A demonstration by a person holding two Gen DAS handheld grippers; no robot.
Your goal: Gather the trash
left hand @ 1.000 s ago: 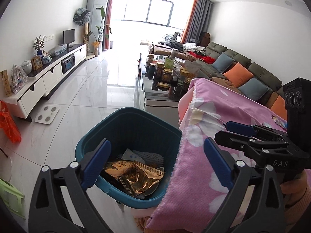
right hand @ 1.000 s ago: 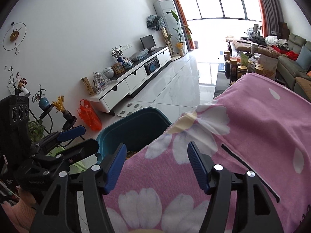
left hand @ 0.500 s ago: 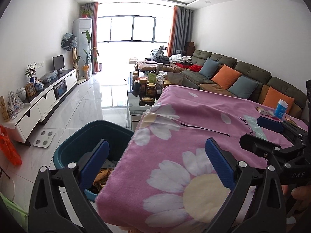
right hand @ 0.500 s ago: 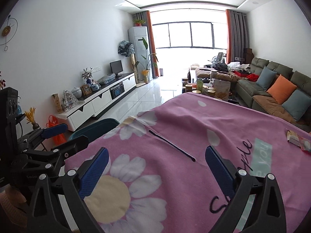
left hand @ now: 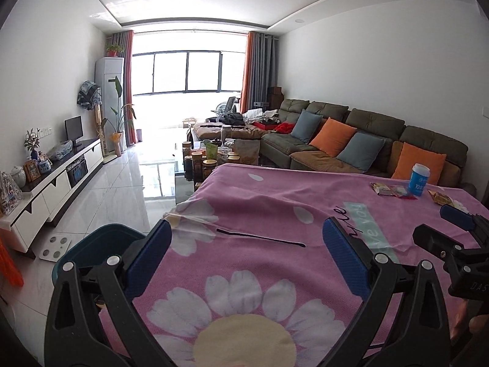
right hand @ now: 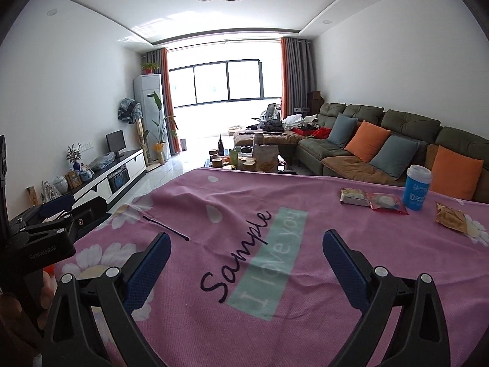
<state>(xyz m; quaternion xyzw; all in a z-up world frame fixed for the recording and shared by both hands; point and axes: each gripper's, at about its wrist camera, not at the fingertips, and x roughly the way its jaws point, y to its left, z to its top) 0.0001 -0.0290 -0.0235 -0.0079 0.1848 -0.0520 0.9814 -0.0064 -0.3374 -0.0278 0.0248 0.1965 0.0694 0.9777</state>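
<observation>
A table under a pink flowered cloth (right hand: 244, 208) fills both views. At its far right lie trash pieces: a beige wrapper (right hand: 353, 196), a red wrapper (right hand: 385, 203), a blue paper cup (right hand: 417, 188) and a gold wrapper (right hand: 452, 220). They also show in the left wrist view: the wrappers (left hand: 382, 188) and the cup (left hand: 420, 180). A teal bin (left hand: 101, 249) stands on the floor at the table's left edge. My left gripper (left hand: 247, 252) and right gripper (right hand: 247, 260) are open and empty above the near part of the table.
A green sofa (right hand: 397, 146) with orange and blue cushions runs along the right wall. A coffee table (left hand: 211, 159) with several jars stands beyond the table. A white TV cabinet (left hand: 55, 183) lines the left wall. A white scale (left hand: 55, 244) lies on the tiled floor.
Both grippers have risen and swung right from over the bin to over the table. The trash at the table's far right has come into view. Both stay open.
</observation>
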